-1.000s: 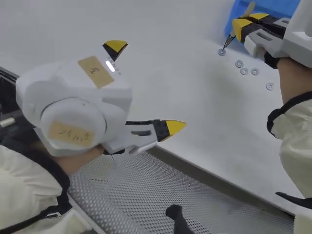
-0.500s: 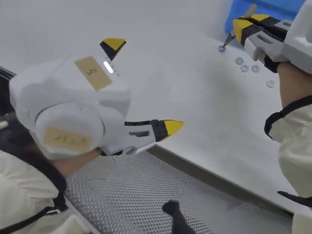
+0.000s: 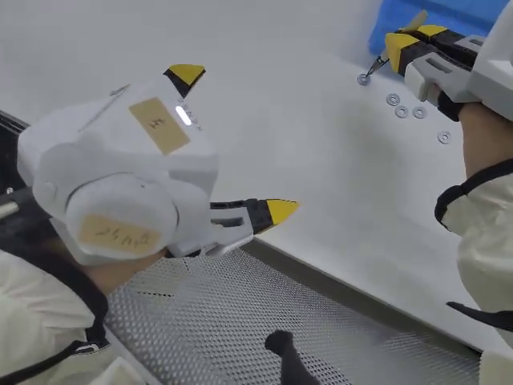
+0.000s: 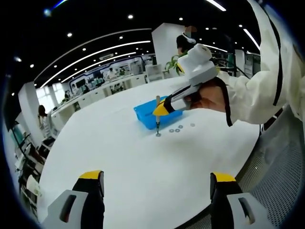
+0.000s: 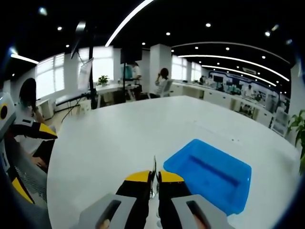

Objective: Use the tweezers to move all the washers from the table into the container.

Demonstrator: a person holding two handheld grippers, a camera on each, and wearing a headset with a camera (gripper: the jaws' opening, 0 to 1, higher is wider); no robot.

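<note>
Several small metal washers (image 3: 401, 112) lie on the white table (image 3: 304, 152) near a blue container (image 3: 433, 14). My right gripper (image 3: 401, 42) is shut on thin tweezers (image 3: 374, 67), which point down at the leftmost washer (image 3: 364, 79); I cannot tell whether they grip it. In the left gripper view the tweezers (image 4: 157, 125) stand over that washer (image 4: 157, 135), in front of the container (image 4: 148, 113). The right gripper view shows its jaws closed on the tweezers (image 5: 153, 172), with the container (image 5: 209, 174) just ahead. My left gripper (image 3: 234, 143) hangs open and holds nothing at the table's near edge.
A perforated metal shelf (image 3: 240, 321) runs below the table's front edge. The person's sleeve (image 3: 481, 233) crosses the right side of the table. Other benches and people stand far behind (image 5: 143, 81).
The view has shifted slightly. The tweezers' tips stay at the leftmost washer and the left gripper stays open in much the same place.
</note>
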